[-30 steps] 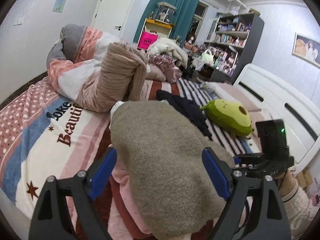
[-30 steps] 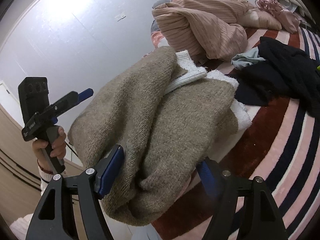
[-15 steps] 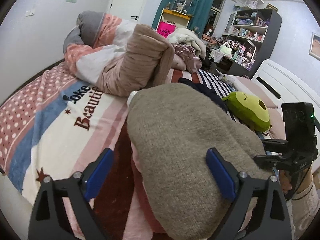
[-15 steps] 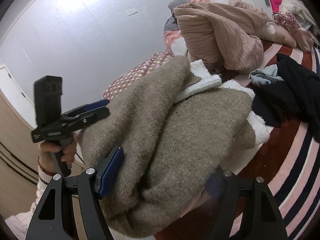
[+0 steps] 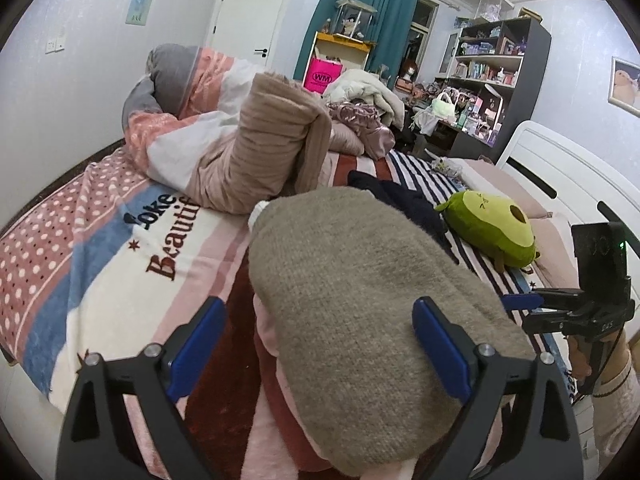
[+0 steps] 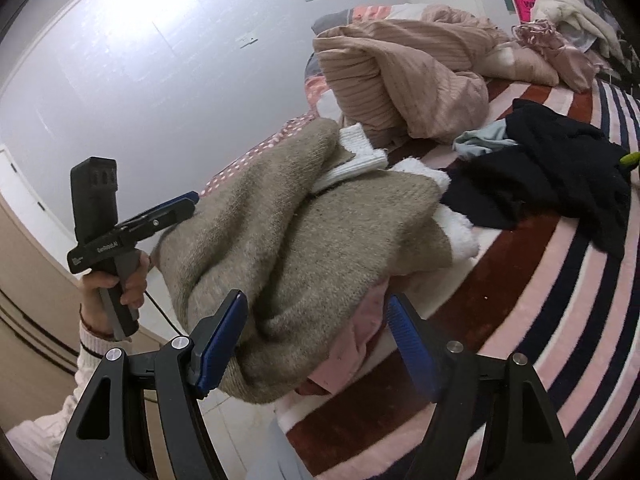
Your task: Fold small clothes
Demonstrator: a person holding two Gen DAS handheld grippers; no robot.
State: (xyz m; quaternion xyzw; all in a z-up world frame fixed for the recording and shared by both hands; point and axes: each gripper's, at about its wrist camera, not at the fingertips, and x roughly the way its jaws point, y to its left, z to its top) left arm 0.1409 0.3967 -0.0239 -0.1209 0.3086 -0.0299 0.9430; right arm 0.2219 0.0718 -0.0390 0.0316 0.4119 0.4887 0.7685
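Observation:
A folded taupe knit sweater (image 5: 360, 300) with white ribbed trim lies at the near edge of the striped bed; it also shows in the right wrist view (image 6: 288, 248). My left gripper (image 5: 318, 352) is open, its blue pads on either side of the sweater's near end. My right gripper (image 6: 316, 340) is open too, its pads astride the sweater's hanging edge. Each gripper shows in the other's view, the right one (image 5: 520, 302) and the left one (image 6: 176, 208), both beside the sweater. A black garment (image 6: 552, 176) lies loose further in.
A heaped beige ribbed blanket (image 5: 264, 152) and a striped duvet (image 5: 192, 92) fill the far side of the bed. A green avocado plush (image 5: 492, 232) lies on the right by the white headboard (image 5: 560, 176). A light-blue cloth (image 6: 480, 140) lies by the black garment.
The left wrist view has pulled back and risen slightly. The right wrist view has drawn closer to the sweater's edge. The sweater lies as before and both grippers stay open.

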